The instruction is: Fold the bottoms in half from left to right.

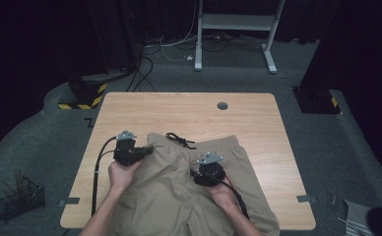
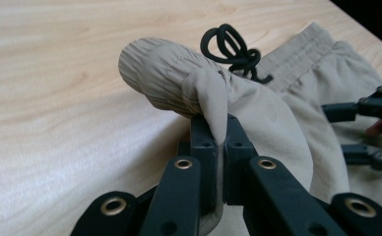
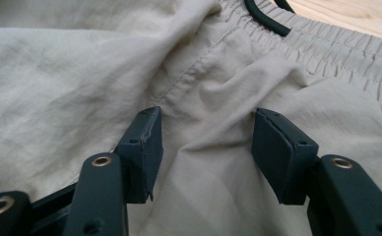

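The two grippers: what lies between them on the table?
Between the left gripper and the right gripper lies only khaki fabric of the shorts; the high view shows this. The black drawstring lies farther back.

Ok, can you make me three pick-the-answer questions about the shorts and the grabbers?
1. Where does the black drawstring lie?
A. at the waistband, on the side away from the person
B. on the floor
C. in the wire basket

2. What colour are the crumpled cloth shorts?
A. blue
B. beige
C. red

3. What is the left tool doing?
A. hanging open
B. holding the drawstring
C. pinching a fold of the shorts

Answers: 1 A, the cord curls by the elastic waistband on the light wooden table. 2 B, the cloth is plainly tan. 3 C, the jaws are shut on cloth, while the right tool stands open over the shorts.
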A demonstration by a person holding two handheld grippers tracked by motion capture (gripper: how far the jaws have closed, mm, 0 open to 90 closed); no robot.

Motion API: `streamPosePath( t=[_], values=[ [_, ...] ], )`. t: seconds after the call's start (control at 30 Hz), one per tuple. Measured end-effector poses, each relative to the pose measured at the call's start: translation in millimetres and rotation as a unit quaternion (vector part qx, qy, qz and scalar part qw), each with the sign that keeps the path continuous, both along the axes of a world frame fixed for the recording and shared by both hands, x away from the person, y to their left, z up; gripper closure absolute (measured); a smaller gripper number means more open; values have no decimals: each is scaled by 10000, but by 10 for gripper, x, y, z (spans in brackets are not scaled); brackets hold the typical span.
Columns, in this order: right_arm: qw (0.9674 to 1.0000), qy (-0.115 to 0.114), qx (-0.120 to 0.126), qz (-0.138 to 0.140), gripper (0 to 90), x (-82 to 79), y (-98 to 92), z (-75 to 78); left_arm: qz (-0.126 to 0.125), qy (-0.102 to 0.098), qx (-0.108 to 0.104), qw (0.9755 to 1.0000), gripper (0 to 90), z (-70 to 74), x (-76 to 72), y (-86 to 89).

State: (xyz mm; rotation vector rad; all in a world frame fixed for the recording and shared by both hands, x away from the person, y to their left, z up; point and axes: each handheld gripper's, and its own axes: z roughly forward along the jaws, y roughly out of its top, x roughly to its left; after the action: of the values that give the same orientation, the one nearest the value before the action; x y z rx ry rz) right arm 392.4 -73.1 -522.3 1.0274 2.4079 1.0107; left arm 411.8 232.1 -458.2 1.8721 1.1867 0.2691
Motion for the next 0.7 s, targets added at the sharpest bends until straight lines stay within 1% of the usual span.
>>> streamPosePath(
  t=[0.03,0.07,0.1,0.13,0.2,0.33,0.37,0.43,0.47,0.53,0.63,0.7],
  values=[
    [10000,-19,2,23,449,11,20,-3,12,-17,-45,10000,869,18,10,7],
    [10000,-31,2,58,449,24,39,-5,31,-5,-146,9999,869,27,20,24],
    [10000,-31,2,58,449,24,39,-5,31,-5,-146,9999,869,27,20,24],
    [10000,-29,9,75,449,47,85,-6,47,79,-222,9997,869,42,46,64],
    [10000,-22,16,88,449,62,113,-7,70,79,-150,9998,869,69,61,91],
    [10000,-47,48,40,448,76,160,-15,85,61,-201,9997,869,106,76,114],
    [10000,-64,59,17,448,90,204,-20,87,13,-184,9998,869,127,90,110],
    [9999,-79,67,-3,448,107,237,-23,107,45,-373,9992,869,129,110,114],
    [9999,-81,71,-21,448,116,258,-24,101,62,-400,9991,869,133,124,119],
    [9999,-76,69,-17,448,142,294,-23,106,24,-360,9993,869,158,147,103],
    [9999,-38,93,-77,448,182,343,-23,87,-73,-226,9997,869,211,173,61],
    [9999,14,63,-88,452,201,354,-10,75,-70,-175,9998,869,219,188,55]
  ],
)
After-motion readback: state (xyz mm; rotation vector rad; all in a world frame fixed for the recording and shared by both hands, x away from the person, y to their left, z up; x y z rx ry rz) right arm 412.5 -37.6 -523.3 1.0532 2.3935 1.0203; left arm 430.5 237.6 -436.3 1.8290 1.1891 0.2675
